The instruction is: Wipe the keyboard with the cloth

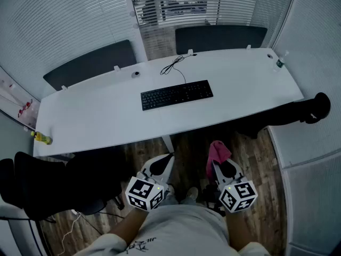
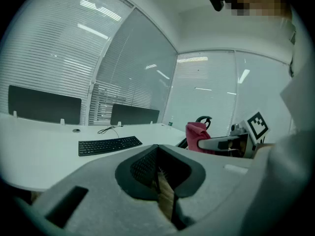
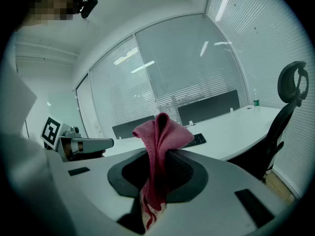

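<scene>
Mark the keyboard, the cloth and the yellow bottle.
keyboard [image 1: 177,94]: head view, middle of the key field.
cloth [image 3: 160,132]: right gripper view, upper bunched fold.
yellow bottle [image 1: 42,138]: head view, middle of its body.

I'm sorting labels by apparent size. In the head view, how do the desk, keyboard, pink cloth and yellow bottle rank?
1. White desk
2. Black keyboard
3. Pink cloth, though it is nearer the camera, so its true size against the keyboard is unsure
4. Yellow bottle
</scene>
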A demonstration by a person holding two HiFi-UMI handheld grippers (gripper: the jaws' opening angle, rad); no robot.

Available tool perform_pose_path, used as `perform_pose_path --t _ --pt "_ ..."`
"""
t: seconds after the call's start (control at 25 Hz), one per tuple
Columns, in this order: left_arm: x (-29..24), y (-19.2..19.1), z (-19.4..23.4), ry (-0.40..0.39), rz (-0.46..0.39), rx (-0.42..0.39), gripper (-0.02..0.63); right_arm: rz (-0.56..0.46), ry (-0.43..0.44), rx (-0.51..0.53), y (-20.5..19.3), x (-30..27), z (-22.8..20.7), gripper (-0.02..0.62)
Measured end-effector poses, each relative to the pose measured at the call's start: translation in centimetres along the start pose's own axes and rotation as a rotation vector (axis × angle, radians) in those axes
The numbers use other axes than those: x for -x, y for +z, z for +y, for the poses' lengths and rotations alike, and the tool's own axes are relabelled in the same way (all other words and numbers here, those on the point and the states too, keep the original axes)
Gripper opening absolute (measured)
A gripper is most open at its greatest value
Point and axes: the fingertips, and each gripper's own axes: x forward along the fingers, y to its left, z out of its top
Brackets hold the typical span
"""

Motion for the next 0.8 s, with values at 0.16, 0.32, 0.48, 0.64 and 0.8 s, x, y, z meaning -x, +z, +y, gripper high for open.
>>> perform_pose_path --t 0.16,0.32,0.48,0.64,0.8 --pt "-0.1 0.1 -0.2 -0.001 -0.002 0.01 0.011 -0.002 -0.001 0.004 0.2 0.1 -0.2 0.071" --pt "-0.2 0.3 -0.3 0.002 0.0 0.008 0.011 -0.004 -0.001 0.006 0.5 0.3 -0.4 0.071" --pt "-0.5 0.4 -0.8 0.004 -0.003 0.006 0.011 -0.011 0.007 -0.01 0.5 0.6 -0.9 0.071" --pt "-1.0 0.5 -1.4 0.011 -0.001 0.001 0.011 -0.031 0.021 -0.037 1.0 1.0 -1.7 0.071" --pt "-1.7 0.4 -2.4 0.018 -0.001 -0.001 0.011 -0.031 0.044 -0.035 1.1 1.4 -2.5 0.071"
